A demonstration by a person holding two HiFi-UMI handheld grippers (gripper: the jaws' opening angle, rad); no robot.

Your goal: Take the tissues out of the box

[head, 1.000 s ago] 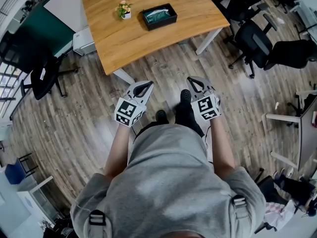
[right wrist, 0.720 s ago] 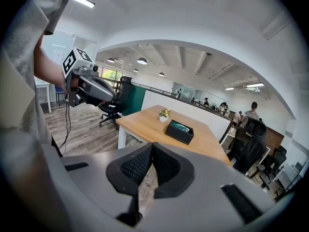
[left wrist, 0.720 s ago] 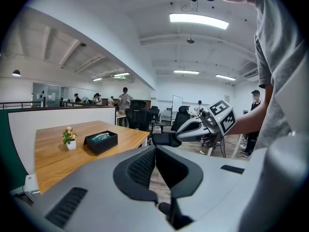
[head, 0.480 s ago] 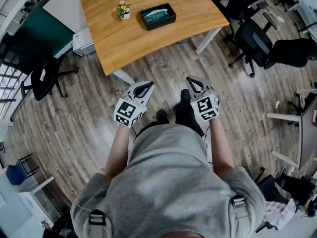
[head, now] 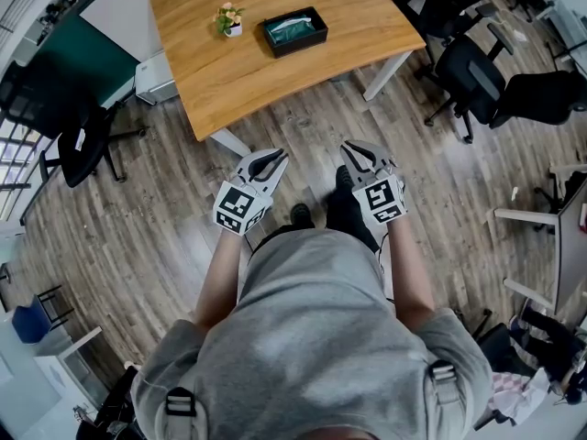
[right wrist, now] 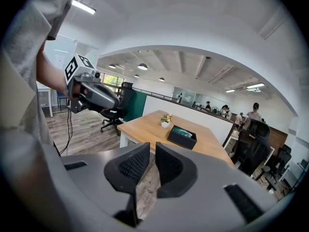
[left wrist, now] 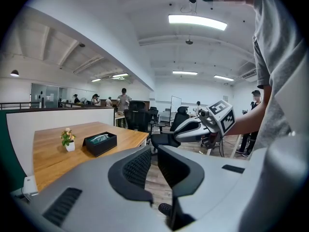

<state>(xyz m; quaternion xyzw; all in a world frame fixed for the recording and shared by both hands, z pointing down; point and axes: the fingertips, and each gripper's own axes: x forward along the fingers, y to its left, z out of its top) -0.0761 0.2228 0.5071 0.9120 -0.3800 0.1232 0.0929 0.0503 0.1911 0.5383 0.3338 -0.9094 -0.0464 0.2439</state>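
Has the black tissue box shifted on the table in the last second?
No. The tissue box still sits right of the small flower pot, at the same spot on the wooden table.

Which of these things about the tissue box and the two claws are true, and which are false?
1. The black box sits on the wooden table. True.
2. A small flower pot stands beside the box. True.
3. The tissues are lying on the floor. False: they are inside the box.
4. The left claw holds a tissue. False: nothing is between its jaws, which are just opening, and it is away from the table.
5. The right claw touches the box. False: it is empty too, its jaws are opening, and it is well short of the table.
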